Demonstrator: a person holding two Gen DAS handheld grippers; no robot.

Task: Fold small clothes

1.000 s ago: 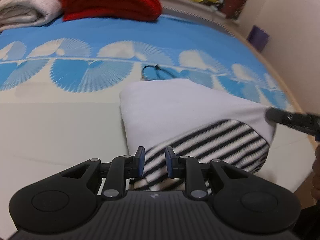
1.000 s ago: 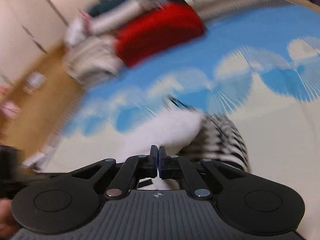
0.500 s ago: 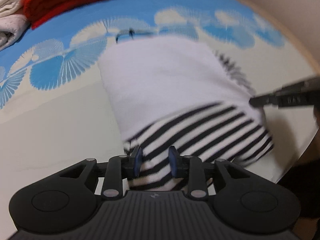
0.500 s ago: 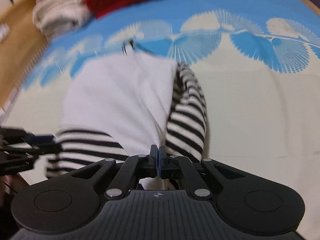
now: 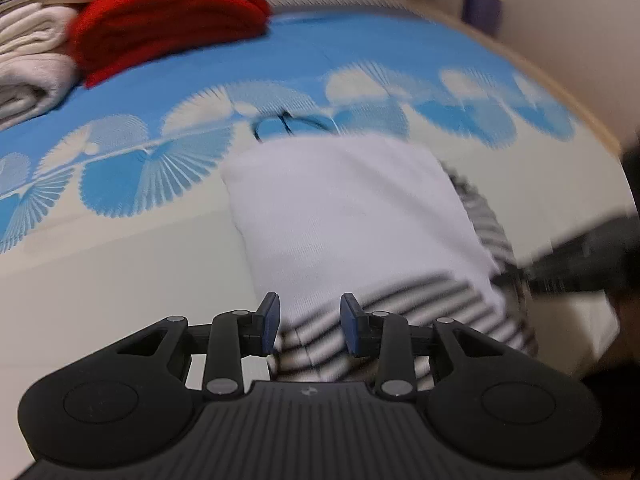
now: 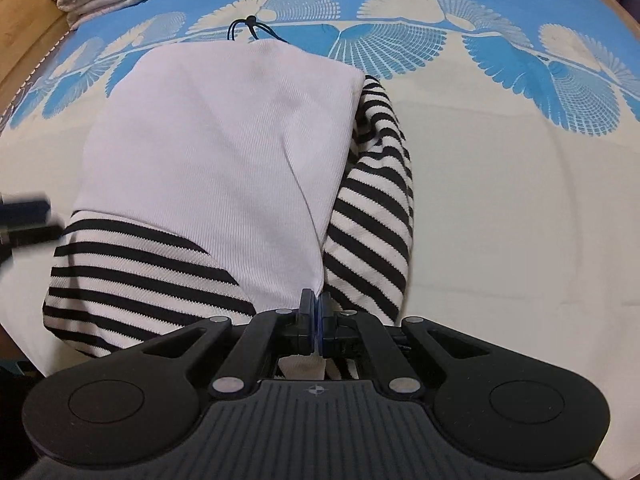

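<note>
My left gripper (image 5: pixel 308 328) had just been opening; its jaws stood partly apart over the near edge of the garment (image 5: pixel 352 216), the blue pads (image 5: pixel 270 322) either side of the fabric and not pressing on it. Striped hem and a bit of the white panel sat in the gap. This view was blurred.

My right gripper (image 6: pixel 315 322) had its jaws fully together, pinching the near corner of the white panel (image 6: pixel 224 152), right where the white edge met the striped sleeve (image 6: pixel 372 208). Whether the pads caught only the white layer or the striped one too, I couldn't tell.

The garment lay folded on the bed cover (image 6: pixel 500 184), white section on top, black-and-white stripes showing along the near edge and down the right side in the right wrist view. It sat mostly on the cream part of the cover, far edge reaching the blue fan pattern. A thin dark cord (image 6: pixel 250 30) lay just beyond the far edge.

Left gripper tips showed blurred at the left edge of the right wrist view, beside the striped hem (image 6: pixel 132 276). Red folded blanket (image 5: pixel 168 20) and cream folded towels (image 5: pixel 28 60) sat well apart at the far side.
</note>
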